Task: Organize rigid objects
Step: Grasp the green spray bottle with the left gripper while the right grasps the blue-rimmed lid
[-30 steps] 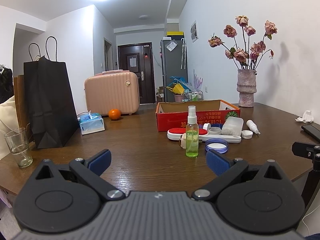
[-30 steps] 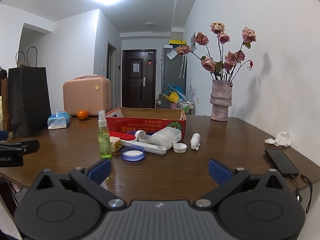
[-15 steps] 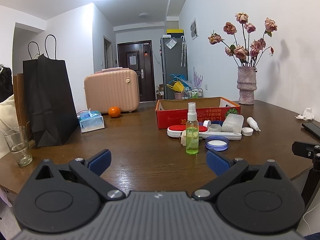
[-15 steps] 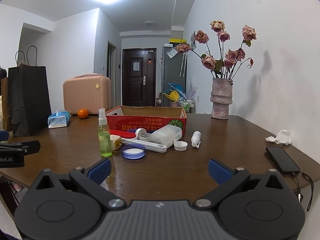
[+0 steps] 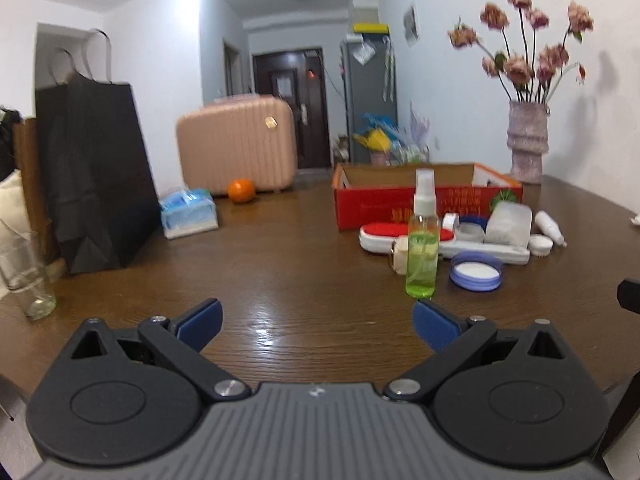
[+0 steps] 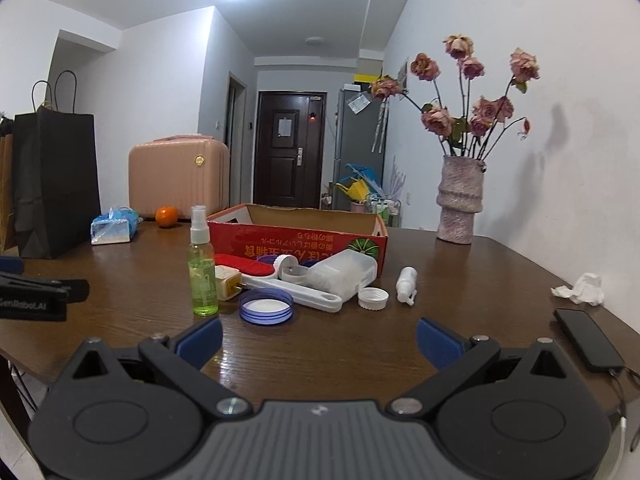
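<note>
Nearest the lenses, both grippers are held above the near table edge, nothing gripped. Left gripper [image 5: 318,322]: fingers spread wide, blue pads [image 5: 200,318] apart. Right gripper [image 6: 320,340]: same, spread wide, empty.

Green spray bottle [image 5: 421,252] is seen upright just beyond the left gripper's right pad, not touched; in right wrist view it sits ahead of the left pad. Blue lid [image 6: 266,306] lies open side up just beside it, between the right gripper's fingers but well ahead.

Cluster behind, counted:
- 1 beige plug adapter [image 6: 227,282], touching/next to bottle base
- 1 white brush w/ red pad [image 6: 280,282]
- 1 translucent box [image 6: 344,274] resting on the brush handle
- 1 white cap [image 6: 373,298]
- 1 small white bottle [image 6: 406,284], lying on its side
- 1 small clear jar w/ flip lid [image 6: 294,270]; contents can't be told

Red cardboard box [image 6: 298,236] sits open right behind the cluster.

Surface: dark wood table [image 6: 460,292], glossy. Off to the sides: 1 drinking glass [image 5: 26,276], 1 black paper bag [image 5: 98,176], 1 tissue pack [image 5: 188,214], 1 orange [image 5: 241,191], 1 phone [image 6: 588,344] w/ cable, 1 crumpled tissue [image 6: 580,288], 1 vase w/ dried roses [image 6: 460,200].

Room: pink suitcase [image 6: 178,178], white walls, dark door [image 6: 290,156] and grey fridge [image 6: 360,148] at hallway end.
</note>
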Demonstrator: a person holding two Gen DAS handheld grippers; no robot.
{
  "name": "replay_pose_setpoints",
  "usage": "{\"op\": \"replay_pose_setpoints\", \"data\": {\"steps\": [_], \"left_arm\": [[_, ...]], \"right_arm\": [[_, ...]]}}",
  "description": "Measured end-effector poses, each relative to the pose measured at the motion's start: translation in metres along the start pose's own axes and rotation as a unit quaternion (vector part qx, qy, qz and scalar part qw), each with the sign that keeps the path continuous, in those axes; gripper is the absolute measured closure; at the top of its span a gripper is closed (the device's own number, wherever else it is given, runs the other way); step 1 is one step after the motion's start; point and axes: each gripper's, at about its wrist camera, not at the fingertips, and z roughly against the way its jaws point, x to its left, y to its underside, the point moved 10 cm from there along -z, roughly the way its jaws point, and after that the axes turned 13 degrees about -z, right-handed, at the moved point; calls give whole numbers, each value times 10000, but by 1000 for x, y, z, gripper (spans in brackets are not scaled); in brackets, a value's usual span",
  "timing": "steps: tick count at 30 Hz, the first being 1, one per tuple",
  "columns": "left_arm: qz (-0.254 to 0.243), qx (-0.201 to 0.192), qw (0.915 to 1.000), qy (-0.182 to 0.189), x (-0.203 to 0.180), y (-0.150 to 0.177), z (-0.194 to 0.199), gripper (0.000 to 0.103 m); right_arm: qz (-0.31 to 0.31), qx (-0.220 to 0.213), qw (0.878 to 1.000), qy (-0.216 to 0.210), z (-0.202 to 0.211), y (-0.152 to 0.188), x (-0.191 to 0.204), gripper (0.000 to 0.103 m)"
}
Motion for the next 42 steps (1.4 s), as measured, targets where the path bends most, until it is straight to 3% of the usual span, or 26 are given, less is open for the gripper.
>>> {"op": "replay_pose_setpoints", "data": {"steps": [5,9,12,15,19,21,23,25,27,29,31,38,41,42], "left_arm": [[-11,107,9999,22,-5,-4,-35,0],[103,-32,9995,293,-15,-13,-57,0],[292,26,9969,724,-23,-21,-77,0],[262,1,9940,1061,-35,-32,-96,0],[193,15,9924,1215,-47,-41,-118,0],[180,66,9913,1304,-51,-43,-128,6],[205,116,9898,1405,-55,-43,-136,21],[184,235,9882,1501,-60,-43,-144,31],[176,271,9865,1608,-65,-43,-149,39],[134,198,9852,1696,-70,-45,-150,59],[81,152,9844,1753,-73,-45,-150,71],[-116,40,9858,1677,-76,-45,-150,71],[-137,39,9864,1638,-74,-45,-150,71],[-136,52,9868,1614,-73,-45,-150,71]], "right_arm": [[-124,157,9997,-168,-31,-2,-5,0],[-128,364,9989,-275,-63,-2,-4,0],[-256,356,9979,-482,-87,-5,0,0],[-262,669,9948,-725,-109,-4,8,0],[-106,973,9921,-785,-136,-2,20,3],[-14,1030,9913,-820,-145,-2,26,7],[62,1145,9901,-812,-156,0,29,16],[34,1307,9876,-871,-165,4,32,32],[-4,1421,9852,-960,-172,7,34,33],[7,1500,9830,-1056,-178,10,40,33],[37,1591,9807,-1137,-184,13,48,31],[216,1720,9798,-994,-204,17,55,26],[201,1809,9789,-931,-210,18,54,29],[192,1804,9790,-925,-210,18,54,34]]}}
